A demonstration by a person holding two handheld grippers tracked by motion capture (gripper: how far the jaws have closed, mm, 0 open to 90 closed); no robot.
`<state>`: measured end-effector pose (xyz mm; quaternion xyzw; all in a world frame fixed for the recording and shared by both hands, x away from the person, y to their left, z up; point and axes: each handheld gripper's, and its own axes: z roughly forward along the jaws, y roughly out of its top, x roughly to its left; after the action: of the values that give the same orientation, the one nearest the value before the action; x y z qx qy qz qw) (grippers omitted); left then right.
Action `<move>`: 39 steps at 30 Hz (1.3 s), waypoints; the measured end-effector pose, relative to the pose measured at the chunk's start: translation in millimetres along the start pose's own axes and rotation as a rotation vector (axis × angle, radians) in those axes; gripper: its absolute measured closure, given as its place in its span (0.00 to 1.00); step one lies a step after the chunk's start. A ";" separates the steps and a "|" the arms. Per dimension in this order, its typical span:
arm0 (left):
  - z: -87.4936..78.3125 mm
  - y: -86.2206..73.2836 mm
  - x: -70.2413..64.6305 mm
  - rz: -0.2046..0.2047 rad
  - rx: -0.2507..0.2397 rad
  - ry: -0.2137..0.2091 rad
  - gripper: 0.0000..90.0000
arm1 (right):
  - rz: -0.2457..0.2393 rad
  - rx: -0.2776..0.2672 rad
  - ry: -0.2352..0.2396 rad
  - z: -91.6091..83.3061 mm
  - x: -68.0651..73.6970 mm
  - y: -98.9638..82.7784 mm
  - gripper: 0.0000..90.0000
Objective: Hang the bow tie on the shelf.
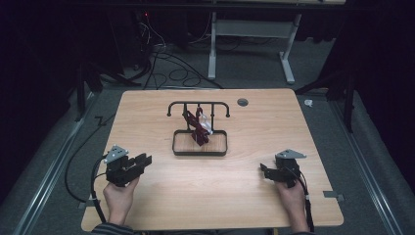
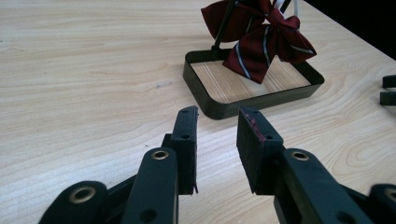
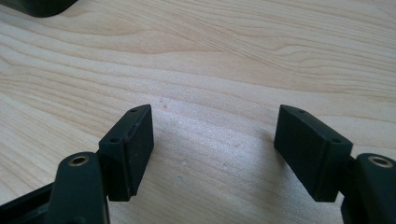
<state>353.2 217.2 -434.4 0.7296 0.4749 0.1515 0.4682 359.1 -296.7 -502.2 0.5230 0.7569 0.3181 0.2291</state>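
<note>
Appears to be a lab or recording studio, not a home. Dark, curtain-like surroundings on all sides. Grey carpeted floor point(image 1: 254, 68) with loose black cables point(image 1: 171, 68) running toward equipment bearing a small red light at the far left. Pale wooden table point(image 1: 147, 196) with a round cable port point(image 1: 242, 102), standing alone under directed light. White metal frame of a second table point(image 1: 244, 29) behind. Metal floor rails point(image 1: 364, 161) alongside. Black tripod-like stand legs point(image 1: 85, 83) at both flanks.
</note>
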 end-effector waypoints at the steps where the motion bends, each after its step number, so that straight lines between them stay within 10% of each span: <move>1: 0.6 -1.0 0.1 -0.001 0.002 -0.001 0.76 | 0.000 0.000 0.000 0.0 0.0 0.0 0.33; 39: 43.7 -26.4 -8.1 0.021 0.120 -0.012 0.75 | 0.000 0.000 0.000 0.0 0.0 0.0 0.33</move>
<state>363.6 189.8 -477.0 0.7621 0.4726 0.1232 0.4250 359.1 -296.7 -502.3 0.5231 0.7568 0.3181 0.2292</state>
